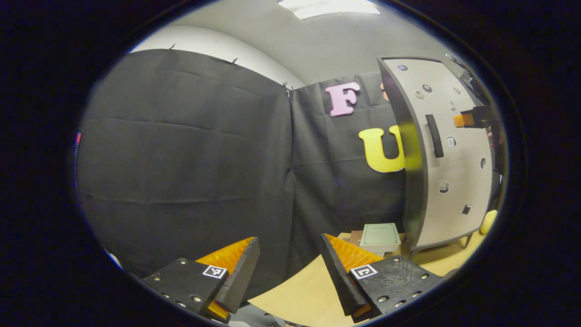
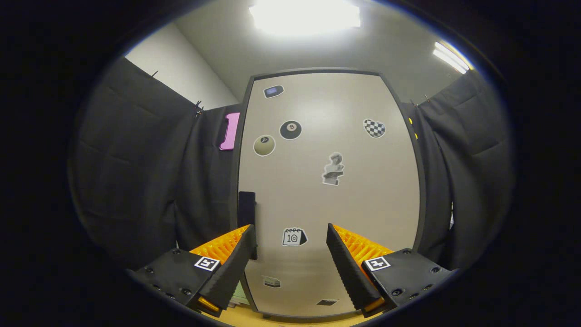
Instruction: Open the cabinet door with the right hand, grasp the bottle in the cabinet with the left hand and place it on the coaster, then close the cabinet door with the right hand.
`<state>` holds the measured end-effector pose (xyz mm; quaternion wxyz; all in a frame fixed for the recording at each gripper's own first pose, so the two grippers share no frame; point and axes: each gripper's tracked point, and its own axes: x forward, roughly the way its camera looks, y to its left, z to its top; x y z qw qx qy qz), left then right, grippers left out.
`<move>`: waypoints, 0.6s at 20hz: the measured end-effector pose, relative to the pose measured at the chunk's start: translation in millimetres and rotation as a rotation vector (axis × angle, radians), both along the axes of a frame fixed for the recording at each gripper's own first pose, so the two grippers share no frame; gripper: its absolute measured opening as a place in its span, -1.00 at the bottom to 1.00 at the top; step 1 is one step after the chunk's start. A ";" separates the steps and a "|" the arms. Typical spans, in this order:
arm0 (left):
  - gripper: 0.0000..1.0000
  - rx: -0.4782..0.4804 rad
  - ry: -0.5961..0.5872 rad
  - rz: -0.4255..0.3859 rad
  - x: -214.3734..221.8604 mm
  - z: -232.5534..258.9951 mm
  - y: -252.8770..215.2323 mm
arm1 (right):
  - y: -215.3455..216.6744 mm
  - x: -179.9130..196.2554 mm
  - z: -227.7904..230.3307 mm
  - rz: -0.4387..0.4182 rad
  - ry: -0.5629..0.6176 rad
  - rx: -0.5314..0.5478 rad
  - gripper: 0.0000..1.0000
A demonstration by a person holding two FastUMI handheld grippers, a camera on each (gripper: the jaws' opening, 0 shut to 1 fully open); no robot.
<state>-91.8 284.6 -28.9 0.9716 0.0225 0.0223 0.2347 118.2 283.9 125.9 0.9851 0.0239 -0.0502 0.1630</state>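
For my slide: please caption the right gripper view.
Open right tongs face the closed cabinet door, near its handle.

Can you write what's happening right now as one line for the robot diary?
phase: reaching for handle | cabinet door: shut | handle: not gripped | right gripper: open, facing door | left gripper: open, empty, over table

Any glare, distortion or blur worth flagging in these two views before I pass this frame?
Right gripper view: the ceiling light is blown out to white; the cabinet door bulges with fisheye bowing, though its stickers stay sharp. Left gripper view: dimmer and evenly lit, the door curves strongly near the edge, and the right gripper there looks small and soft.
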 end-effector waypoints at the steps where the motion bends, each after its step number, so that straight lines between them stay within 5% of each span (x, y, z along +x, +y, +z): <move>1: 0.62 0.000 0.002 0.010 -2.8 -2.4 5.6 | 7.4 2.9 0.0 0.006 0.000 -0.006 0.99; 12: 0.61 -0.010 0.038 0.111 -35.3 -23.3 47.1 | 69.5 46.8 -9.8 0.017 0.057 -0.049 0.99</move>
